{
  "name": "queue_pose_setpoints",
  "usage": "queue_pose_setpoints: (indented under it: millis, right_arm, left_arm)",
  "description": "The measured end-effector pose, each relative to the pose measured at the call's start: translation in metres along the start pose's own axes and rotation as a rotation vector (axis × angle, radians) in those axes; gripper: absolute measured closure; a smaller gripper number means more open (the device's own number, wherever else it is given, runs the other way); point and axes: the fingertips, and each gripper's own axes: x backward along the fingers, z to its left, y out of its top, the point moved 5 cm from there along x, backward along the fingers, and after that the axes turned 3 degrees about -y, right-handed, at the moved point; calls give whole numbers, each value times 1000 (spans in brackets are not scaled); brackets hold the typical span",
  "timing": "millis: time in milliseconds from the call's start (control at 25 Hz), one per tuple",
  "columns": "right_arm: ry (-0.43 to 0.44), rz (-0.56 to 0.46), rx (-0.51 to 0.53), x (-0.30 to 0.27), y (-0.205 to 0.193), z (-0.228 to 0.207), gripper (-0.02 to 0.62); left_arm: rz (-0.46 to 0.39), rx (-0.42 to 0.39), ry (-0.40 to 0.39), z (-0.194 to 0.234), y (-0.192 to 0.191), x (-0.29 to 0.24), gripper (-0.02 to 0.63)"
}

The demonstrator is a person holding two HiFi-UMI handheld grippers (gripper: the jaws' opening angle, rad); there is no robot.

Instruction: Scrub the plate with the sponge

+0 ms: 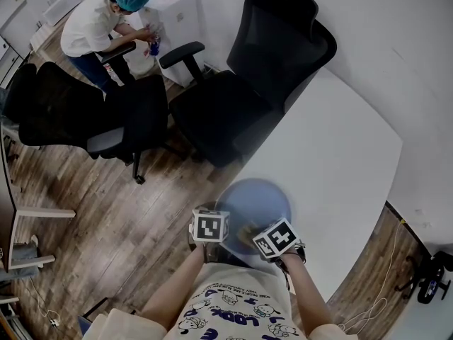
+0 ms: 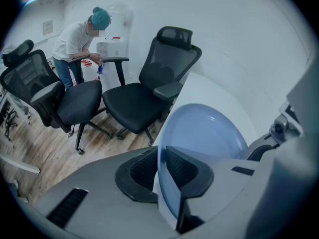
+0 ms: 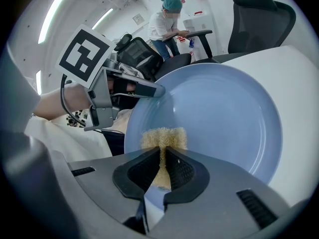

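The white round-edged bench [image 1: 340, 147] fills the right of the head view, and its surface lies open beyond our work at the near left edge. Two black office chairs [image 1: 241, 98] stand on the wood-plank floor [image 1: 85, 239], one pushed close to that edge. A person in a teal cap [image 1: 106, 20] bends over well behind them.

The pale blue round plate [image 1: 258, 197] is at the bench's near edge, just ahead of us. The head view shows it only as a blur, with the marker cubes covering both pairs of jaws. The gripper views show what that view does not.

In its own view, the left gripper [image 2: 162, 156] has its jaws drawn narrow, pinching the plate's rim. The plate rises tilted on edge in front of the chairs. We cannot tell whether its lower rim rests on the bench.

In the right gripper view, the right gripper [image 3: 163, 156] is closed on a yellow fibrous sponge [image 3: 164, 137]. The sponge's free end presses against the plate's face near the lower left rim, and the rest of the blue face lies open to the right.
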Motion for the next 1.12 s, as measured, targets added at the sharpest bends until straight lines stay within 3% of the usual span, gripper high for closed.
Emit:
queue_pose_setpoints:
  millis: [1120]
  right_arm:
    - [-75, -3, -98, 28, -18, -46, 549]
  left_arm:
    - [-6, -11, 1, -1, -2, 0, 558]
